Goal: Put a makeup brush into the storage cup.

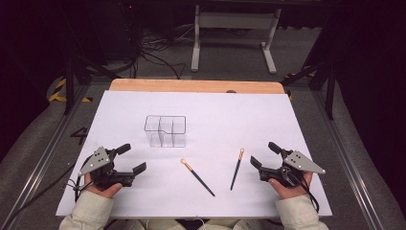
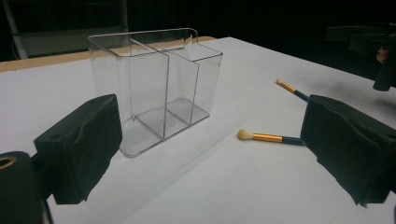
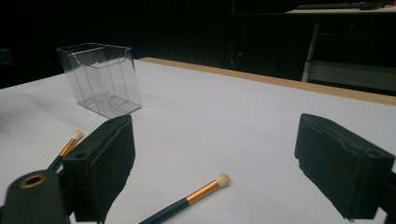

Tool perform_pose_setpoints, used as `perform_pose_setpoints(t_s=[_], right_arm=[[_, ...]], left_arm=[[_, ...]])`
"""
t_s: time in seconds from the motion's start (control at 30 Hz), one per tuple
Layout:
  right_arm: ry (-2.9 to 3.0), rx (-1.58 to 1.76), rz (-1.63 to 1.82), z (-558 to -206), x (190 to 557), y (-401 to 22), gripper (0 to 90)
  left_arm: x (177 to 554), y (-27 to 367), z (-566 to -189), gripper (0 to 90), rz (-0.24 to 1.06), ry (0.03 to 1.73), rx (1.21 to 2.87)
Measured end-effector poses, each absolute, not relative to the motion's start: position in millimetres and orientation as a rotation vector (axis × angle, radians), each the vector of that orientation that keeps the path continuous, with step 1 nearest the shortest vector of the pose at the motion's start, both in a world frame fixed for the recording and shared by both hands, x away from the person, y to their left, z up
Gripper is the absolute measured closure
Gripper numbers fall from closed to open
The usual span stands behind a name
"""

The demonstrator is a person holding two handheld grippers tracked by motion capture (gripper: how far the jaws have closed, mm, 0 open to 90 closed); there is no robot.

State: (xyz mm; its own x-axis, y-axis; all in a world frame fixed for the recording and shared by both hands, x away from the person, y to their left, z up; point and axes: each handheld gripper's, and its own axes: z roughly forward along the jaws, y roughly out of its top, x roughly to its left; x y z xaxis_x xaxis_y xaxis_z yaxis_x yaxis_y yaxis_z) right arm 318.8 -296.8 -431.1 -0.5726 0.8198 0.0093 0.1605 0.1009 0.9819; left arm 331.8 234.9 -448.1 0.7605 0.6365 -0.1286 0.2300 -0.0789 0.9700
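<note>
A clear plastic organizer with several compartments stands upright and empty on the white board. Two dark-handled makeup brushes with gold ferrules lie flat in front of it: the left brush and the right brush. My left gripper rests open at the board's front left, empty, facing the organizer. My right gripper rests open at the front right, empty, with the right brush's head lying between its jaws' line of sight.
The white board lies on a wooden table whose far edge shows behind it. Beyond are cables on the floor and a white table frame. Metal rails run along both sides.
</note>
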Motion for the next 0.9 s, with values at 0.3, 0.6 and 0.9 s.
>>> perform_pose_setpoints(t_s=[0.3, 0.6, 0.9], right_arm=[[1.818, 0.938, 1.492, -424, 318, -292, 15.0], [1.859, 0.918, 1.489, -412, 321, -274, 15.2], [1.909, 0.874, 1.501, -405, 323, -250, 14.6]], left_arm=[[330, 234, -446, 5.9, 0.394, 0.697, 1.660], [329, 233, -446, 5.9, 0.403, 0.705, 1.661], [329, 234, -446, 5.1, 0.403, 0.707, 1.662]])
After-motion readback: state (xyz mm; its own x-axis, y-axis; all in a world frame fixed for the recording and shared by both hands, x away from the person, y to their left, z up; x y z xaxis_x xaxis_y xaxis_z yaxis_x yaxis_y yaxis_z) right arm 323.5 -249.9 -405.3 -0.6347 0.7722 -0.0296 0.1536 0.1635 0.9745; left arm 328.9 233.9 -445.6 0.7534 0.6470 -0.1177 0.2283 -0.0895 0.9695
